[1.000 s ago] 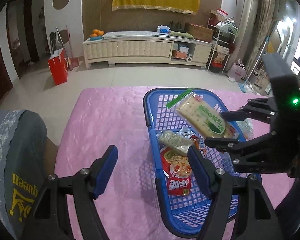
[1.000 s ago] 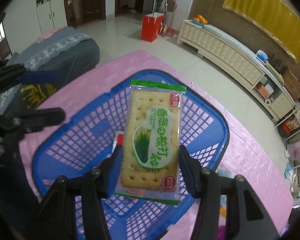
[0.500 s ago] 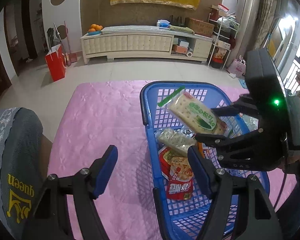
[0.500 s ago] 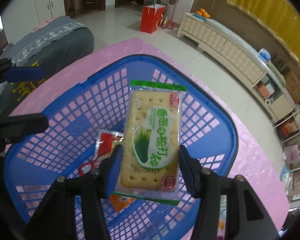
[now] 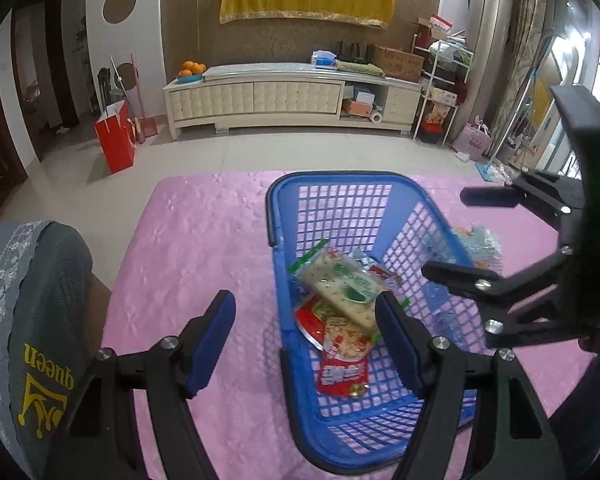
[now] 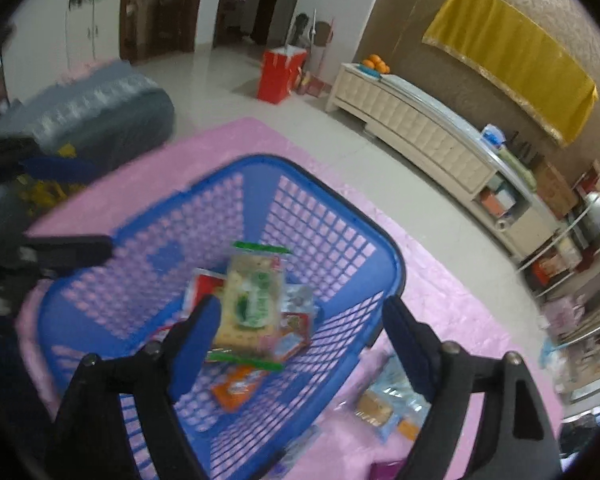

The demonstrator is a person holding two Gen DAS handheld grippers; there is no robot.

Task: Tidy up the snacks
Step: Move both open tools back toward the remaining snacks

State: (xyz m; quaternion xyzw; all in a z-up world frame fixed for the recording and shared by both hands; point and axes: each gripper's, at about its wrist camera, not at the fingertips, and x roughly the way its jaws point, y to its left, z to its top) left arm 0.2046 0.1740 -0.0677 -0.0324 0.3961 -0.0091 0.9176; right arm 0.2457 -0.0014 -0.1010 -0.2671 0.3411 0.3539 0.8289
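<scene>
Blue plastic lattice basket (image 5: 342, 204) sitting on a pink quilted cloth (image 5: 204, 248) that covers a table, seen from two wrist cameras.

Inside the basket, a clear-wrapped pack of pale crackers with a green label and green sealed ends (image 5: 342, 286), lying tilted on top of a small heap of other snacks. Beneath it, a red snack packet with white lettering (image 5: 342, 364) flat on the basket floor, plus further small wrappers, too blurred in the right wrist view to identify.

Right gripper (image 6: 300, 320), black with blue pads, poised above the basket; jaws just opened wide, parted well clear of the cracker pack, which lies below in the basket, touching neither pad. Nothing grasped.

Left gripper (image 5: 306, 320), same black and blue build, released and empty, jaws apart; left finger over bare pink cloth, right finger over the basket's interior beside the cracker pack.

Outside the basket, on the cloth near its right wall, clear crinkled snack wrappers (image 6: 384, 404), one showing a brown biscuit.

At the left edge, grey lace-trimmed fabric with yellow lettering (image 5: 28, 320). Beyond the table, a tiled floor, a red paper bag (image 5: 116, 146), and a long cream cabinet (image 5: 284, 96) bearing a bowl of oranges (image 5: 191, 69).
</scene>
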